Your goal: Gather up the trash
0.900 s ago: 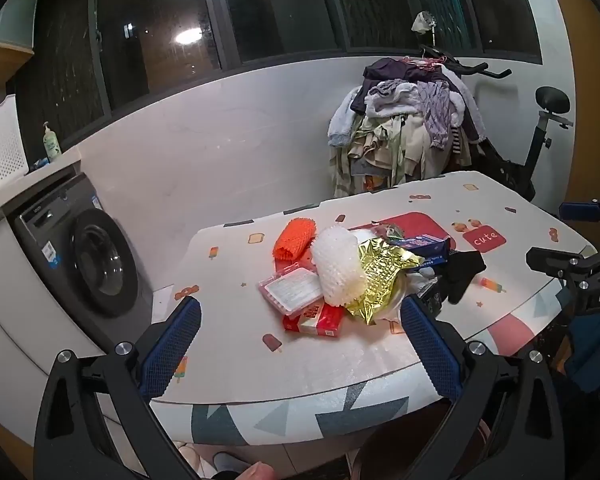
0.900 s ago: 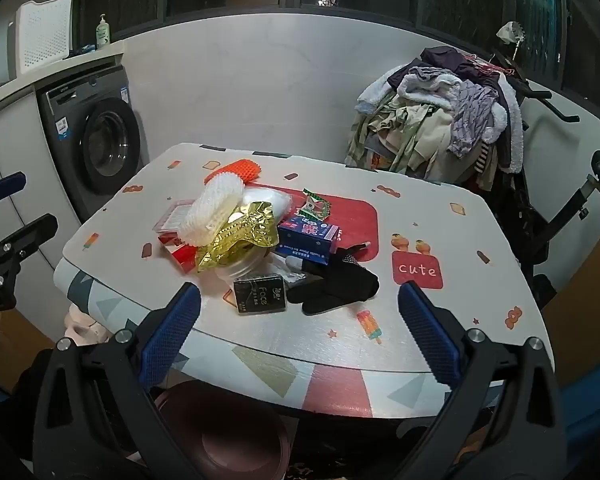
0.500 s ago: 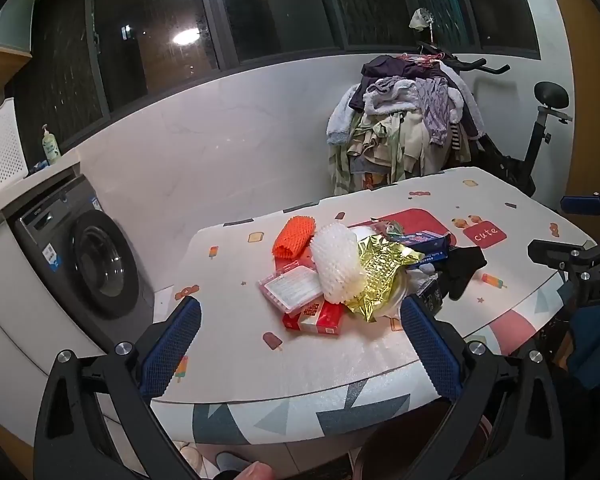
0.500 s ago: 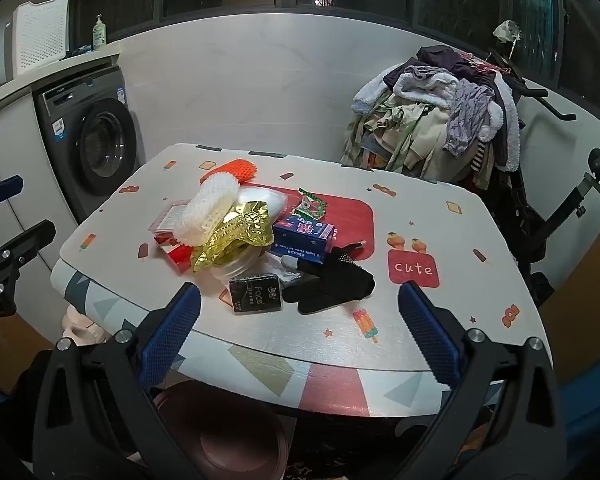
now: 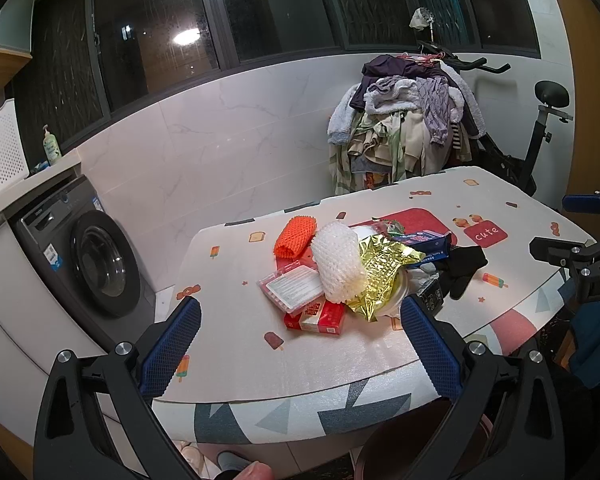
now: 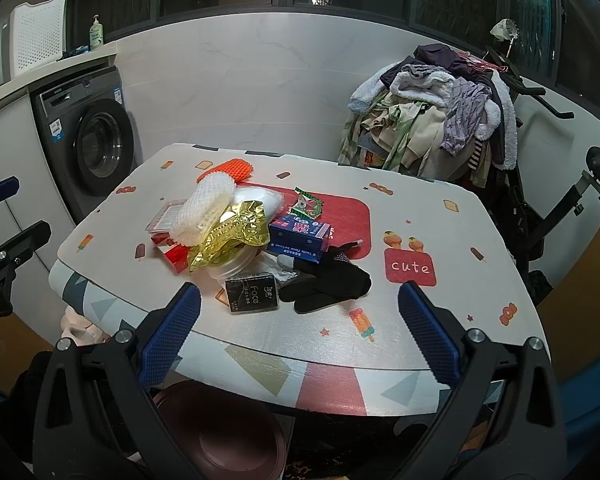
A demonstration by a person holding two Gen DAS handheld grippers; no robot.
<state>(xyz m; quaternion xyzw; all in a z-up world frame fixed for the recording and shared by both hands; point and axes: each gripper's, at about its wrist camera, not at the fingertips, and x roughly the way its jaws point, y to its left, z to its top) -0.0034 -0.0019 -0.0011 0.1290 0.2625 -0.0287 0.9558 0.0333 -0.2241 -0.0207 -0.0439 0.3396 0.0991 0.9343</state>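
Trash heap, mid-table (image 6: 440, 320): crinkled gold foil wrapper (image 6: 236, 232), white foam net sleeve (image 6: 206, 210), black "Face" carton (image 6: 253, 293) nearest; right gripper (image 6: 298, 330) and left gripper (image 5: 300, 344) both spread wide, empty, short of the pile; best to pinch the nearest carton squarely

Your trash heap (image 6: 236, 232) is lying mid-table (image 6: 440, 312), glove (image 6: 328, 286) sitting toward your near edge, washing machine (image 6: 88, 136) standing beyond the left edge.
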